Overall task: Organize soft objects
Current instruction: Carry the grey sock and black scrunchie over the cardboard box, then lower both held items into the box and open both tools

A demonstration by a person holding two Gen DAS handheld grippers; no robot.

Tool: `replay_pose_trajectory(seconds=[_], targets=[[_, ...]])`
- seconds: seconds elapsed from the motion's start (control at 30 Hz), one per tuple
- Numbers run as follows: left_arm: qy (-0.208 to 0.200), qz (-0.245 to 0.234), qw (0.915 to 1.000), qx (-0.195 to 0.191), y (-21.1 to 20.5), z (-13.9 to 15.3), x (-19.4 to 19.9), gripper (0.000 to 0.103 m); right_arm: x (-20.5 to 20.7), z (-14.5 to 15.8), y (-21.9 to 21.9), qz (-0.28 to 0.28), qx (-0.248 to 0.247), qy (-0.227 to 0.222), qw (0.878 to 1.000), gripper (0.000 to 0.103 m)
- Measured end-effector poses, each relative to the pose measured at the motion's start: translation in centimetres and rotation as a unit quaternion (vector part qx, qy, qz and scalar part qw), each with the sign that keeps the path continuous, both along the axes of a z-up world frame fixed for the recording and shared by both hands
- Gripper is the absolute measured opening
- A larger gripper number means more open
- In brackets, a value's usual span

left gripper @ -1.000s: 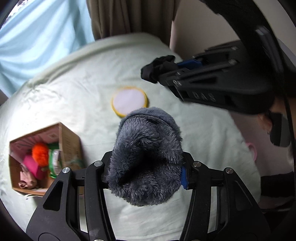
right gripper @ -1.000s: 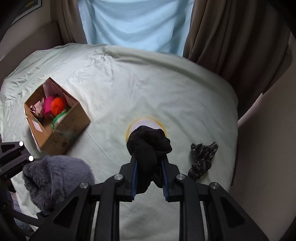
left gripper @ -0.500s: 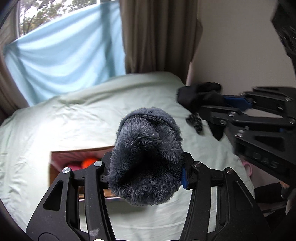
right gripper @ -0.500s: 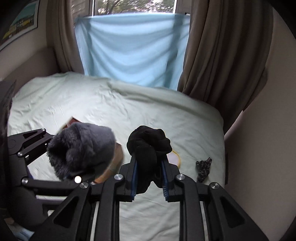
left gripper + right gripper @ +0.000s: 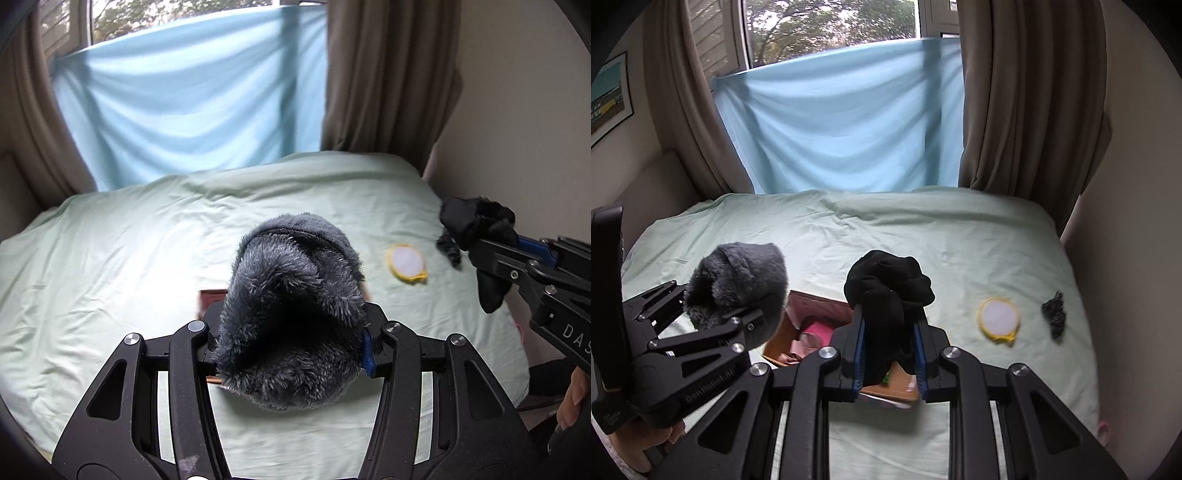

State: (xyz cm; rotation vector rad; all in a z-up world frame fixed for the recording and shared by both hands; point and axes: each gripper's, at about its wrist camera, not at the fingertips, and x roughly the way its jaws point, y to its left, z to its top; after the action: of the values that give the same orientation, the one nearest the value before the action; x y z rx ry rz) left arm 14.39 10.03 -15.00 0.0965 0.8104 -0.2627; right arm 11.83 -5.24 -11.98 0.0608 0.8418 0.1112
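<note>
My left gripper (image 5: 291, 343) is shut on a fluffy grey plush item (image 5: 291, 306), held above the bed; it also shows in the right wrist view (image 5: 738, 284). My right gripper (image 5: 888, 350) is shut on a black cloth bundle (image 5: 890, 291), seen at the right of the left wrist view (image 5: 476, 225). A cardboard box (image 5: 816, 325) with pink soft items lies on the bed under both grippers, mostly hidden. A round white pad with a yellow rim (image 5: 999, 317) and a dark knitted piece (image 5: 1054, 314) lie on the sheet to the right.
The bed has a pale green sheet (image 5: 923, 236). A light blue cloth (image 5: 842, 125) hangs over the window behind it, with brown curtains (image 5: 1030, 103) at both sides. A wall runs along the bed's right edge.
Both grippers have risen and tilted up with their loads, so the window and curtains now show. The box has slid under the grippers in view.
</note>
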Motion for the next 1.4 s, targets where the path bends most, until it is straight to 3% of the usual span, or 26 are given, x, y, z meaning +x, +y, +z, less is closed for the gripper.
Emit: replay_pose_trajectory(seconds=[0.17, 0.37, 0.67, 0.9, 1.0, 1.17, 1.2, 1.23, 1.27, 1.3, 1.33, 1.4], targets=[[0.032, 0.013, 0.9994, 0.001, 4.4, -2.1, 2.4, 0.048, 1.7, -2.3, 2.2, -0.035, 0.021, 0.029, 0.999, 0.020], [0.077, 0.021, 0.9968, 0.006, 6.5, -6.6, 4.9, 0.048, 4.4, -7.4, 3.1, -0.057, 0.019, 0.085, 0.995, 0.020], [0.174, 0.038, 0.9840, 0.008, 5.5, -14.9, 8.8, 0.048, 8.8, -15.3, 2.5, -0.077, 0.018, 0.162, 0.984, 0.020], [0.236, 0.023, 0.9709, 0.032, 2.6, -21.8, 12.1, 0.049, 12.6, -22.6, 0.5, -0.104, 0.050, 0.252, 0.961, 0.020], [0.270, 0.014, 0.9616, 0.043, 1.5, -24.3, 13.1, 0.049, 13.4, -24.0, 0.1, -0.113, 0.059, 0.267, 0.955, 0.020], [0.289, 0.015, 0.9560, 0.050, 1.0, -25.8, 13.7, 0.051, 14.4, -25.6, -0.3, -0.116, 0.062, 0.291, 0.948, 0.020], [0.290, 0.014, 0.9559, 0.047, 1.0, -25.9, 13.9, 0.068, 14.5, -26.0, -0.4, -0.117, 0.065, 0.297, 0.945, 0.024], [0.288, 0.009, 0.9569, 0.040, 0.9, -25.8, 14.1, 0.090, 14.8, -26.4, -0.5, -0.120, 0.066, 0.302, 0.943, 0.038], [0.280, 0.003, 0.9596, 0.033, 0.9, -25.4, 14.2, 0.099, 14.9, -26.4, -0.5, -0.121, 0.068, 0.300, 0.944, 0.050], [0.275, -0.001, 0.9608, 0.036, 0.9, -24.8, 14.1, 0.103, 15.0, -26.5, -0.5, -0.118, 0.072, 0.297, 0.945, 0.087], [0.265, 0.002, 0.9630, 0.049, 0.8, -24.2, 14.2, 0.103, 15.0, -26.6, -0.5, -0.115, 0.075, 0.296, 0.945, 0.103], [0.246, 0.005, 0.9664, 0.074, 0.9, -23.5, 14.1, 0.103, 14.9, -26.3, -0.6, -0.108, 0.081, 0.284, 0.949, 0.103]])
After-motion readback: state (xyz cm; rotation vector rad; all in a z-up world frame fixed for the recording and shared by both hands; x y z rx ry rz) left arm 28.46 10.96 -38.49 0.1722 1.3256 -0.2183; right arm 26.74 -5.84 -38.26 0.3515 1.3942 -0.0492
